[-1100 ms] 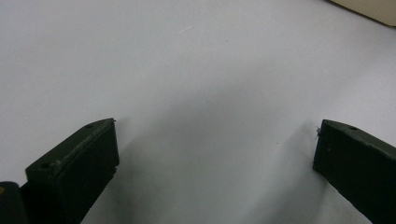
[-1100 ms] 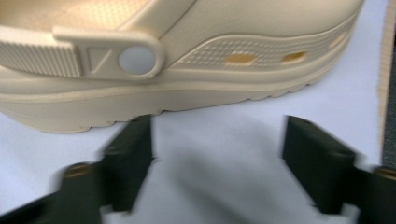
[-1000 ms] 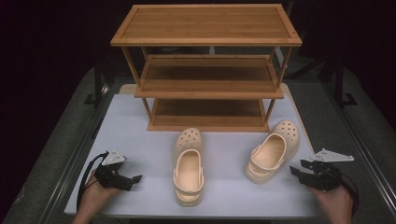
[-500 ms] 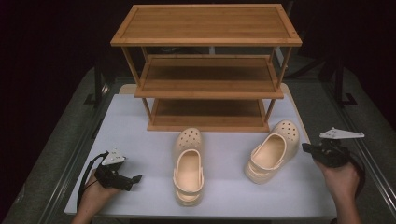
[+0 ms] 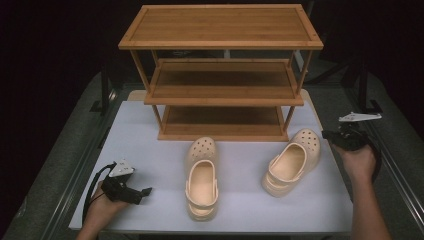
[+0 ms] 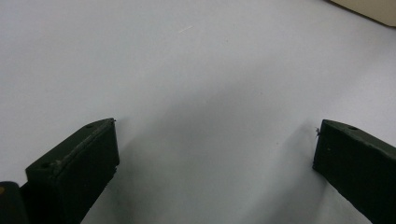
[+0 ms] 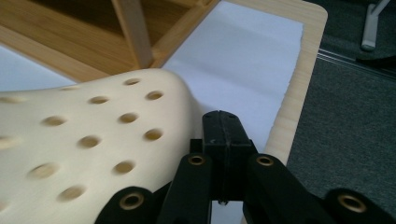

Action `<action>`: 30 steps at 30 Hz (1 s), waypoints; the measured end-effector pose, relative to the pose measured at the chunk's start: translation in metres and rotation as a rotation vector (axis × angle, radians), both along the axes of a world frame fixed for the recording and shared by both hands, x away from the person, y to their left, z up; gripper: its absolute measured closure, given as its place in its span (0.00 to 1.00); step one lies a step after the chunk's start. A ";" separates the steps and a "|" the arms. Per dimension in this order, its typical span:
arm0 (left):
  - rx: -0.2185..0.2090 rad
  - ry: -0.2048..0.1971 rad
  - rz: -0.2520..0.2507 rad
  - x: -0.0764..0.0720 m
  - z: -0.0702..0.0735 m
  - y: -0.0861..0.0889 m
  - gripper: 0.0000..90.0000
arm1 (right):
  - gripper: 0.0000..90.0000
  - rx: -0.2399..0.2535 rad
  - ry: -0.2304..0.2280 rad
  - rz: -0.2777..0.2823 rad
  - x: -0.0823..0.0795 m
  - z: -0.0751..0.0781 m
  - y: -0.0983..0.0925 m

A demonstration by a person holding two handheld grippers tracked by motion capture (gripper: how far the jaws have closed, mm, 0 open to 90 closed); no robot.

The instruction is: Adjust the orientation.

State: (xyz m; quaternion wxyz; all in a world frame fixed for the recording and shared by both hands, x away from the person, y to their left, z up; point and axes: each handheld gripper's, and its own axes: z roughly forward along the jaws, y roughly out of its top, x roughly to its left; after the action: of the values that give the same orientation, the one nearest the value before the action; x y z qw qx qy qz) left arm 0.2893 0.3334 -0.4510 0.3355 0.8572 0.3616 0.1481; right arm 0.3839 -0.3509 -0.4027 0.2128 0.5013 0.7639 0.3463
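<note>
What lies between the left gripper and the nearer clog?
Nothing: in the high view, just bare white table separates the left gripper from the clog.

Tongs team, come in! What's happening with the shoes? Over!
Right tongs shut, empty, beside right clog's toe. Left tongs open over table. Nothing blocking.

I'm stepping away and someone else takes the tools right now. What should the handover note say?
Left tool: open, nothing between its jaws, resting low on the white mat at the front left.
Right tool: shut, holding nothing, beside the toe of the right clog.
Left clog lies flat on the mat, toe toward the wooden rack; the right clog lies angled near the rack's right leg.
Done: nothing; both clogs are on the mat and the shelves look bare.
Left: probably to grip each clog and set it on a shelf.
</note>
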 end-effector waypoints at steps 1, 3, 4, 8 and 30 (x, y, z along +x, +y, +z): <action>0.001 0.000 0.000 0.000 0.000 0.000 0.00 | 1.00 -0.003 0.006 0.006 0.005 -0.002 0.000; 0.001 0.000 -0.001 0.000 0.000 0.000 0.00 | 1.00 0.000 0.019 0.016 0.012 -0.006 -0.001; 0.000 0.000 0.000 0.000 0.000 0.000 0.00 | 1.00 0.000 0.029 0.014 0.015 -0.008 -0.001; 0.001 0.000 -0.001 0.000 0.000 0.000 0.00 | 1.00 -0.004 0.058 0.012 0.026 -0.016 -0.003; 0.000 0.001 -0.001 0.000 0.000 0.000 0.00 | 1.00 0.011 0.120 0.125 0.041 -0.031 0.004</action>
State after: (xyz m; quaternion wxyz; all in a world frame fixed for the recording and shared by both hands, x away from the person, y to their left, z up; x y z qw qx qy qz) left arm 0.2894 0.3335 -0.4510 0.3354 0.8574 0.3614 0.1478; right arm 0.4251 -0.3469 -0.4335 0.1418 0.4738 0.8030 0.3327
